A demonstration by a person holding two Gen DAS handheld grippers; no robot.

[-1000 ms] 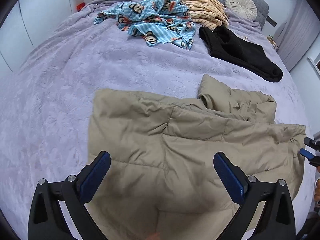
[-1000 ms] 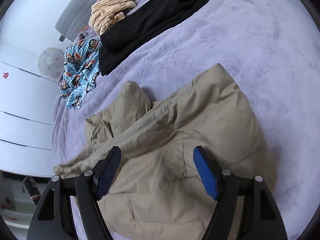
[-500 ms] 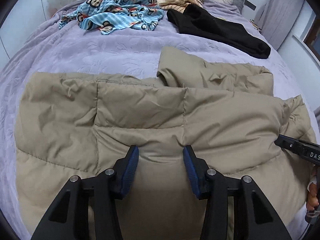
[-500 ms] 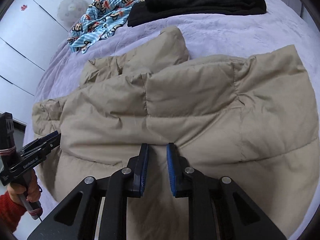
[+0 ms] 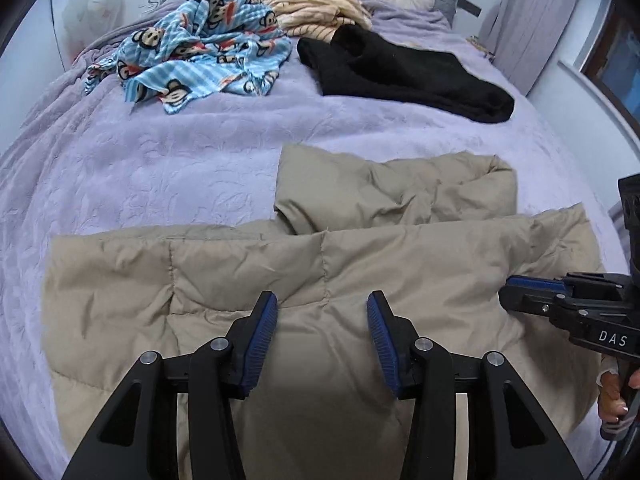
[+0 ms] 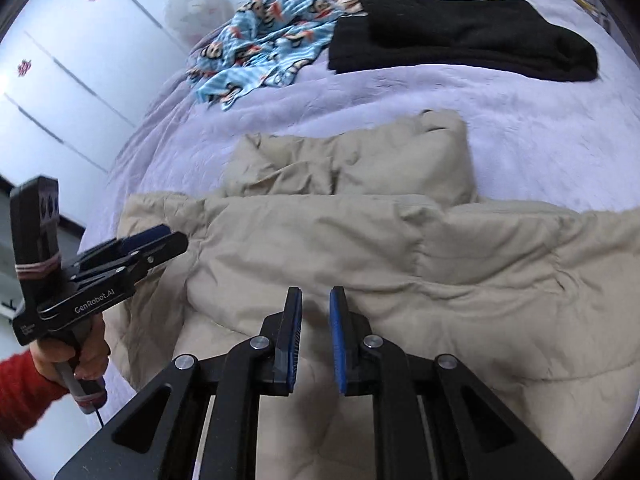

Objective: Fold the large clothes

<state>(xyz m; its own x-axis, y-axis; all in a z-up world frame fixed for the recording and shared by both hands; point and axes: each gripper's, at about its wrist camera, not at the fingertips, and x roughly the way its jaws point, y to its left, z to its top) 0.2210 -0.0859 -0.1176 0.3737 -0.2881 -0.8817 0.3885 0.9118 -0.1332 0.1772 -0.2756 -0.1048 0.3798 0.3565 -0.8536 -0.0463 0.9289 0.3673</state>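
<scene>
Beige jacket spread at bed edge, left tool released, right tool narrowly parted, ungripping.

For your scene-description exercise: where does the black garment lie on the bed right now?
In the left wrist view the black garment lies far right on the lilac bedspread, beside the blue monkey-print cloth, beyond the beige puffer jacket.
</scene>
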